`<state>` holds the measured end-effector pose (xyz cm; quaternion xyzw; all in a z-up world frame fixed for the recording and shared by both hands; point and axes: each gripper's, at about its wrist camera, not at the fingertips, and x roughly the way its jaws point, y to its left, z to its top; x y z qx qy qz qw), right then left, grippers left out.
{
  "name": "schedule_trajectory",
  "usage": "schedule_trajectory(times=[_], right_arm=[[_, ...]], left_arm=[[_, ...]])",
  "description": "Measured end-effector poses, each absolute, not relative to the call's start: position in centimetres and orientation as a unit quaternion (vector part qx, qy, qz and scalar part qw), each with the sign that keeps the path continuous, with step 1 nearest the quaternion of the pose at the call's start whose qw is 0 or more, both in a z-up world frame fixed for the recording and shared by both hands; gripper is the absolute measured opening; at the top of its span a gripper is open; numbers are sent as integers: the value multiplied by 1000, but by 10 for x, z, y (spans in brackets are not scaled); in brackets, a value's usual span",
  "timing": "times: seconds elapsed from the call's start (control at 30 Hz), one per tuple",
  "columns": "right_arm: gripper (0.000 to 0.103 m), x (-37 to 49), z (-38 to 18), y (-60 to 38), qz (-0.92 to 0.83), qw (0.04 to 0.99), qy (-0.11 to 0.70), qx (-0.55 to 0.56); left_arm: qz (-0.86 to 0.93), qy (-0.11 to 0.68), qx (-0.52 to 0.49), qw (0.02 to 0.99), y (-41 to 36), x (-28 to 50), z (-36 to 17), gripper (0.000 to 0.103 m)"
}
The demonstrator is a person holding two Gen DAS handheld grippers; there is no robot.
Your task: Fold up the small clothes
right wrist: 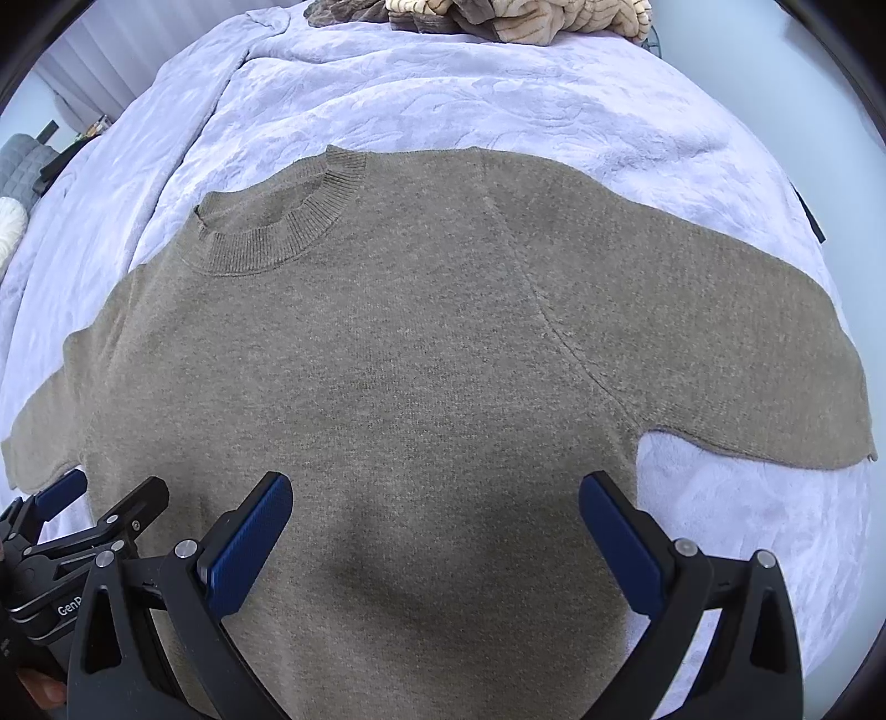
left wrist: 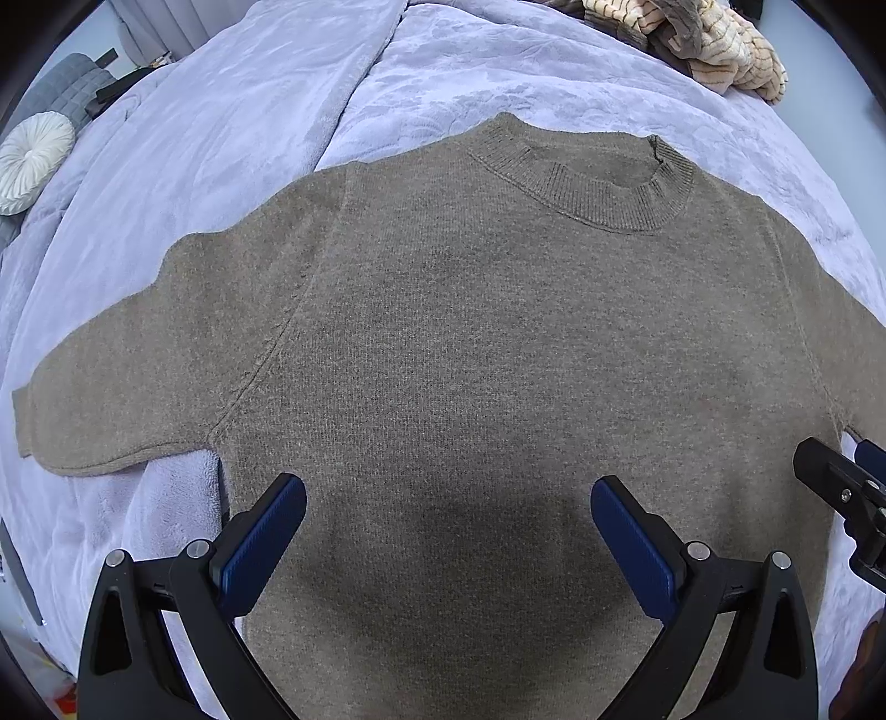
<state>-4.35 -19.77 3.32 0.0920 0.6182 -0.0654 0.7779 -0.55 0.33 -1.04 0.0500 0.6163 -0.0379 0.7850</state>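
A taupe knitted short-sleeved sweater [left wrist: 470,343] lies flat and spread out on a lilac blanket [left wrist: 221,155], ribbed collar [left wrist: 587,183] at the far side and both sleeves out sideways. It also shows in the right wrist view [right wrist: 398,354]. My left gripper [left wrist: 448,498] is open and empty, hovering above the sweater's lower body near its left edge. My right gripper [right wrist: 434,498] is open and empty above the lower body, towards the right side. Each gripper shows at the edge of the other's view: the right one [left wrist: 847,493] and the left one [right wrist: 83,515].
A pile of cream and brown striped clothing [left wrist: 698,44] lies at the far edge of the bed, also in the right wrist view [right wrist: 515,16]. A round white cushion [left wrist: 33,160] and grey quilted item [left wrist: 61,88] sit far left.
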Motion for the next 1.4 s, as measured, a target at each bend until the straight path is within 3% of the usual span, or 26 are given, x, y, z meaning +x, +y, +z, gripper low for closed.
schedule_trajectory(times=[1.4], right_arm=[[103,-42,30,-186,-66,777,620,87]], left_arm=[[-32,615,44,787,9,-5,-6,103]])
